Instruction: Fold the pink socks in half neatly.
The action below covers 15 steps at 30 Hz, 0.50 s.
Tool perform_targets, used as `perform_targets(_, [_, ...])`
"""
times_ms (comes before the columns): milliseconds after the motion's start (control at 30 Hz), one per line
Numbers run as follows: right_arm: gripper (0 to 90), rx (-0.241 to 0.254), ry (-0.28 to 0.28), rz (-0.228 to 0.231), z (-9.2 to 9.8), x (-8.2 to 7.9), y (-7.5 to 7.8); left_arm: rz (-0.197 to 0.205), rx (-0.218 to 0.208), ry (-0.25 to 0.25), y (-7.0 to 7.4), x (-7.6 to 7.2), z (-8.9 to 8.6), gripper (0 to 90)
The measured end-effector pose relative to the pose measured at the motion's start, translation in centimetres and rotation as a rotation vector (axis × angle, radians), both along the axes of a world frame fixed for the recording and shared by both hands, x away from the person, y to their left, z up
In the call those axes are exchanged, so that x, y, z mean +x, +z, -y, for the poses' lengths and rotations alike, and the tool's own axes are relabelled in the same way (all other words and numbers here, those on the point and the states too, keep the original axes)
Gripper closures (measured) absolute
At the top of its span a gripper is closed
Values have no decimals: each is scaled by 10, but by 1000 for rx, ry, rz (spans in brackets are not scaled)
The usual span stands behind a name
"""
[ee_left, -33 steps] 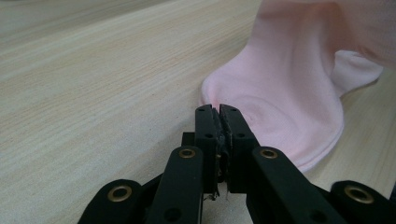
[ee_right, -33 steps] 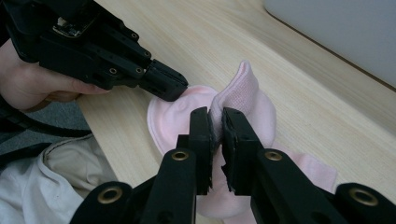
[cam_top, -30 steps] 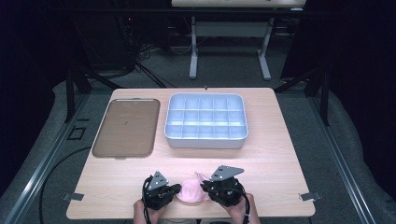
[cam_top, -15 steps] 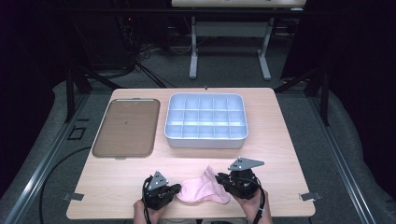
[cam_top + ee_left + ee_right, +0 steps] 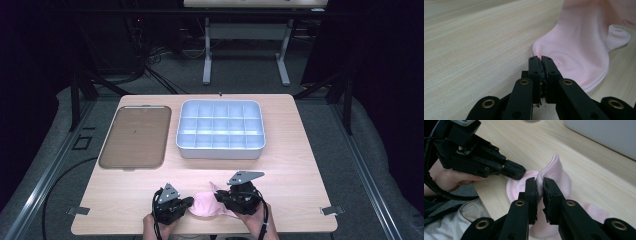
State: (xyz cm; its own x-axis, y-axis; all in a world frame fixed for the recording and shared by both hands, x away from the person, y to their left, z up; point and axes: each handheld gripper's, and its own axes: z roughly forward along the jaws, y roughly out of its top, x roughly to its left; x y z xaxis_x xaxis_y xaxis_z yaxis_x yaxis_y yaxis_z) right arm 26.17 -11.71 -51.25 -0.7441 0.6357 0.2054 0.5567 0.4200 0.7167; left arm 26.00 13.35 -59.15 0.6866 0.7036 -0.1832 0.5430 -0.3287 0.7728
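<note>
Wooden table (image 5: 300,165), both claws, left claw (image 5: 186,203) and right claw (image 5: 220,197), clamped onto pink sock (image 5: 205,206).

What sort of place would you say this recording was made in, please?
Probably a lab or test room set up for recording handling work: a wooden table on grey carpet, dark surroundings, cables on the floor behind, and another table's metal legs beyond.

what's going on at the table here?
A person works a pink sock at the near edge of the table with two handheld grippers. The right gripper is clamped on a raised fold of the sock. The left gripper is shut at the sock's other end, apparently pinching its edge. A brown tray and a compartment box sit farther back, both empty.
</note>
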Motion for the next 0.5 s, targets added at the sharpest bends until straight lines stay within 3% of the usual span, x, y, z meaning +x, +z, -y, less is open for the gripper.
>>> perform_targets(233, [818,-20,49,-16,-26,2,-3,1,-2,1,0,0,0,862])
perform_targets(500, [811,-54,73,-74,-47,6,-19,0,-3,3,0,0,0,862])
